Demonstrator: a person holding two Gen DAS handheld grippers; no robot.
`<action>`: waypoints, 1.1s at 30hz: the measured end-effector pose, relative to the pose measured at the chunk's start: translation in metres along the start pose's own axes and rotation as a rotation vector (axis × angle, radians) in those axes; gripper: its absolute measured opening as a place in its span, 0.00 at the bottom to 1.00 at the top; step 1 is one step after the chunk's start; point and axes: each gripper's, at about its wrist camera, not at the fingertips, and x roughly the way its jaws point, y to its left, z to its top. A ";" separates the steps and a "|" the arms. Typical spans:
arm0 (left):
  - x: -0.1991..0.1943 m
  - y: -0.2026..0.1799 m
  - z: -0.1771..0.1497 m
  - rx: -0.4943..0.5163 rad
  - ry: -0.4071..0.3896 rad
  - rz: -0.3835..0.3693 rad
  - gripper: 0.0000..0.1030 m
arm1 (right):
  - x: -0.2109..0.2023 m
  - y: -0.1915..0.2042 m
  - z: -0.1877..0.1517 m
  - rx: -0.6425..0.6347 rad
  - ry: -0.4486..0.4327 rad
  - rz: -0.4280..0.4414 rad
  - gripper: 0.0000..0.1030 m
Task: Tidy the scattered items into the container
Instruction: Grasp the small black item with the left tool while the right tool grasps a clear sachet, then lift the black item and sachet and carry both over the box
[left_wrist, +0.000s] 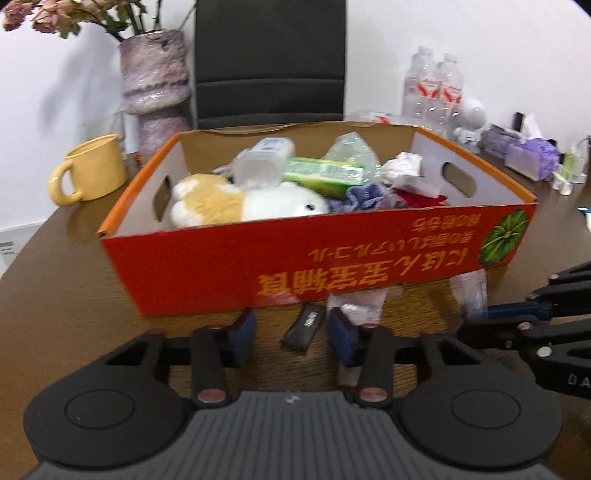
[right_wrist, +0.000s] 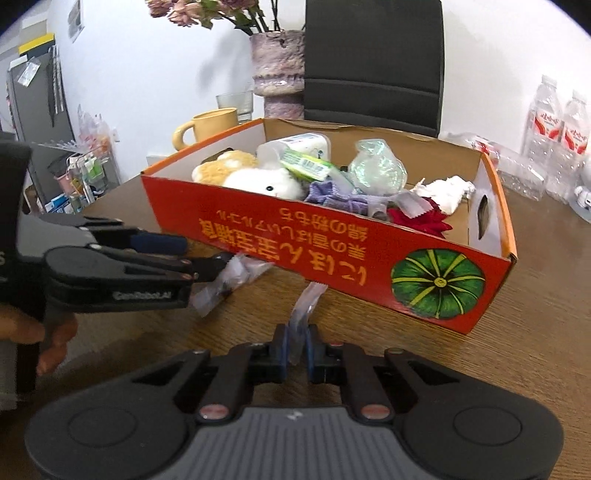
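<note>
Right gripper (right_wrist: 295, 345) pinching blurred clear wrapper (right_wrist: 304, 306), contents unreadable

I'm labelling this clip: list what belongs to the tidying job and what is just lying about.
Job: red box, small black stick, clear plastic bag, crumpled wrapper.
Lying about: yellow mug, vase, water bottles, black chair.

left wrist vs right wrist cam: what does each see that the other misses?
Left wrist only: a black stick between the left gripper's parted pads, and a purple tissue pack.
Right wrist only: a hand and a cluttered shelf.
Both: the red box, plush toy, yellow mug, and the right gripper shut on a clear plastic bag.
</note>
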 end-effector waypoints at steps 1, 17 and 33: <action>0.000 -0.001 0.001 0.007 0.001 -0.003 0.17 | 0.000 -0.001 0.000 0.003 0.000 0.001 0.08; -0.086 0.018 -0.020 -0.073 -0.135 0.066 0.12 | -0.027 0.008 0.011 -0.027 -0.087 0.032 0.07; -0.100 0.010 -0.024 -0.082 -0.154 0.092 0.12 | 0.000 0.009 0.008 0.013 -0.006 -0.004 0.05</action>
